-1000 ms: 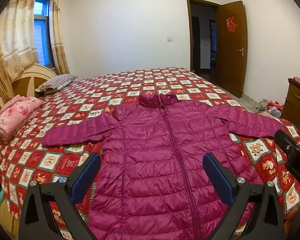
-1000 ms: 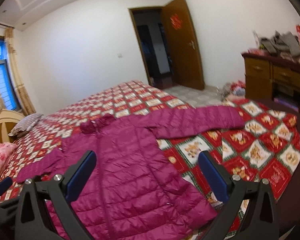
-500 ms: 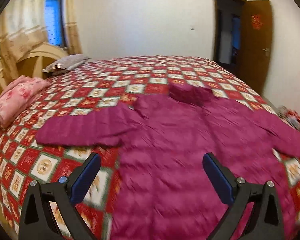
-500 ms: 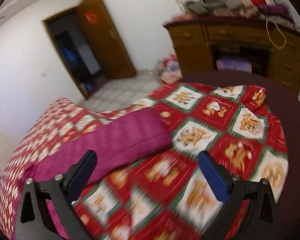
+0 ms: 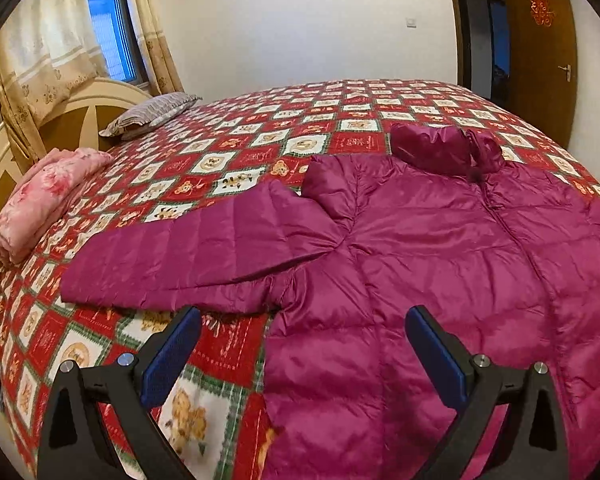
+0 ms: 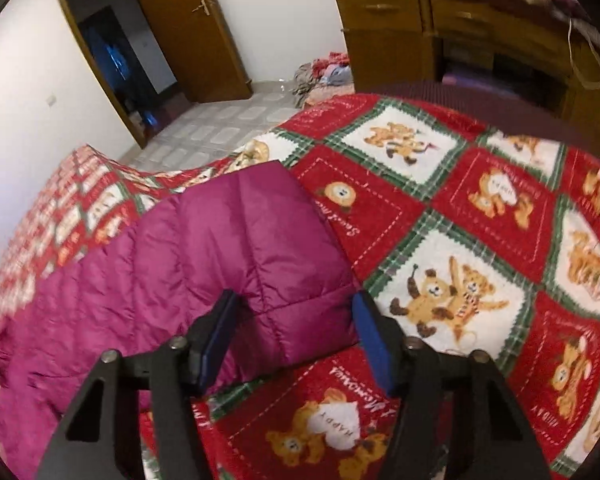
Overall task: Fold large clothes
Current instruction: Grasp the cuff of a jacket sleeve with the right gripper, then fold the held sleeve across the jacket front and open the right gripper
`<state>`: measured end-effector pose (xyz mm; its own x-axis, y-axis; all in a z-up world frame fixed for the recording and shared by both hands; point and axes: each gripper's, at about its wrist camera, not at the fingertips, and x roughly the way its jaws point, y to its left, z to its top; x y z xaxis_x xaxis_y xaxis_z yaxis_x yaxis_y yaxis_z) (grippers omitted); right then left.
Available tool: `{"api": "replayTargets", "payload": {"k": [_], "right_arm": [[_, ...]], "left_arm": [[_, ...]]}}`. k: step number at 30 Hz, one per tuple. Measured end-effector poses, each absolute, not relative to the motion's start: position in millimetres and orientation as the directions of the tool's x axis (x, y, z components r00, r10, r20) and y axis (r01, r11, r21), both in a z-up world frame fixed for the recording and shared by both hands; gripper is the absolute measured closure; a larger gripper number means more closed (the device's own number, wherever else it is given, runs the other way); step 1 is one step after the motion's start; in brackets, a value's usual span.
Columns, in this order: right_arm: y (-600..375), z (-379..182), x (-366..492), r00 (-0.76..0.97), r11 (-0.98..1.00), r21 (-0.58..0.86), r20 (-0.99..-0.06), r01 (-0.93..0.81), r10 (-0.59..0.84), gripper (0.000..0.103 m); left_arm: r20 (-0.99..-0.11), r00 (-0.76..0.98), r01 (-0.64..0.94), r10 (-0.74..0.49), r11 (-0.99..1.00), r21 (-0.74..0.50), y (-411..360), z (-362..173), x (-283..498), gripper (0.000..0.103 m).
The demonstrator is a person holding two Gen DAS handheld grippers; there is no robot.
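Both tongs lowered toward purple jacket (image 5: 420, 248) spread on bed (image 5: 260, 152): right tongs (image 6: 294, 308), jaws just closing, straddle sleeve cuff (image 6: 284, 248) at frame centre without clamping, likely to fold it inward; left tongs (image 5: 300, 344) released, lower frame.

The jacket (image 5: 420, 264) runs off the picture's right edge. The far bed (image 6: 44, 216) looks blurry in the right view.

right tongs (image 6: 296, 320) lowered onto jacket cuff (image 6: 300, 280), jaws just been closing around it
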<state>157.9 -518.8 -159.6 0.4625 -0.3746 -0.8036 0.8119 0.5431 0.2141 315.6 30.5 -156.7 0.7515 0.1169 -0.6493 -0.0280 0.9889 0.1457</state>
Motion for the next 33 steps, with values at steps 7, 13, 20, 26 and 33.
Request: {"api": "replayTargets", "payload": {"k": [7,13,20,26,33], "right_arm": [[-504.8,-152.7,172.3,0.409,0.650,0.031,-0.800,0.759,-0.439,0.090],[-474.0,-100.8,179.9,0.505,0.723,-0.001,-0.714,0.691,-0.484,0.092],[-381.9,-39.2,218.5,0.714,0.885,0.090,-0.631,0.457,-0.304,0.092],[-274.6,-27.5,266.2,0.794,0.972,0.142,-0.604,0.187,-0.065,0.092],[-169.6,-41.5,301.0,0.785,0.976,0.215,-0.597,-0.044,0.167,0.092]], "left_arm": [[-0.634,0.761,-0.018,0.137,0.981,0.191,32.5,-194.3,322.4,0.001],[-0.665,0.740,-0.001,0.101,0.989,0.149,36.7,-203.8,326.3,0.001],[-0.720,0.692,0.031,-0.047,0.999,-0.036,57.1,-212.4,335.4,0.001],[-0.708,0.705,0.032,-0.049,0.999,-0.037,55.0,-212.5,332.1,0.001],[-0.696,0.715,0.036,-0.065,0.998,-0.056,58.5,-212.9,330.2,0.001]]}}
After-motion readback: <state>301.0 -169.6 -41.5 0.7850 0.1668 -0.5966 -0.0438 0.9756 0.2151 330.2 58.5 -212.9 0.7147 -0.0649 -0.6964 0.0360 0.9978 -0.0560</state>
